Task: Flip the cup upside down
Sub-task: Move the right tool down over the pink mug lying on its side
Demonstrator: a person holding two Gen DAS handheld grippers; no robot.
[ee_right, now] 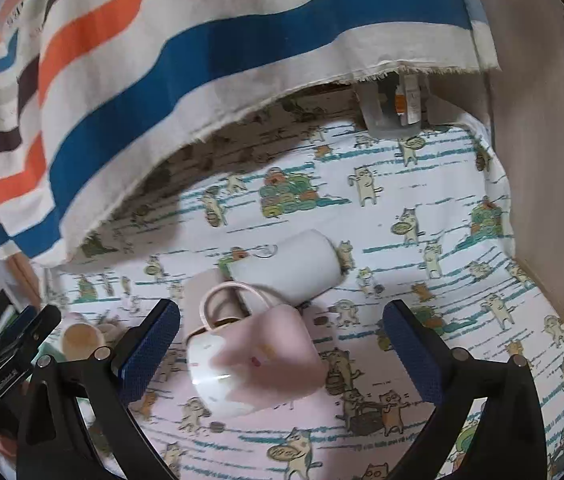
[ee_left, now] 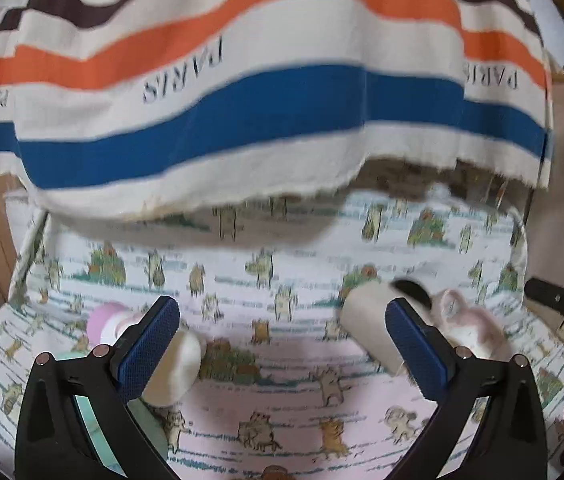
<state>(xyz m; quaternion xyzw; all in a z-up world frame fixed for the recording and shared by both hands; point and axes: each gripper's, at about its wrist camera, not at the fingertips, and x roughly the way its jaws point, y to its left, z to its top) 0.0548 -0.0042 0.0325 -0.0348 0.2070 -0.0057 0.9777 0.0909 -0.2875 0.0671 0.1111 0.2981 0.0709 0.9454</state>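
Cat-print tablecloth (ee_right: 421,184) under pink cup (ee_right: 254,360), between open right hand-held gripper (ee_right: 282,350) fingers.

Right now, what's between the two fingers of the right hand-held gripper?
In the right wrist view, the pink cup lies on its side between the open right hand-held gripper's fingers, touching neither. A white cup lies just beyond it on the cat-print cloth.

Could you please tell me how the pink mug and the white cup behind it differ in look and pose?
The pink mug is pink with small printed marks and a looped handle; the white cup is plain white, and no handle shows on it. The pink mug lies between the open right gripper's fingers; the white cup lies beyond them. Both lie on their sides on the cartoon-print cloth, apparently touching.
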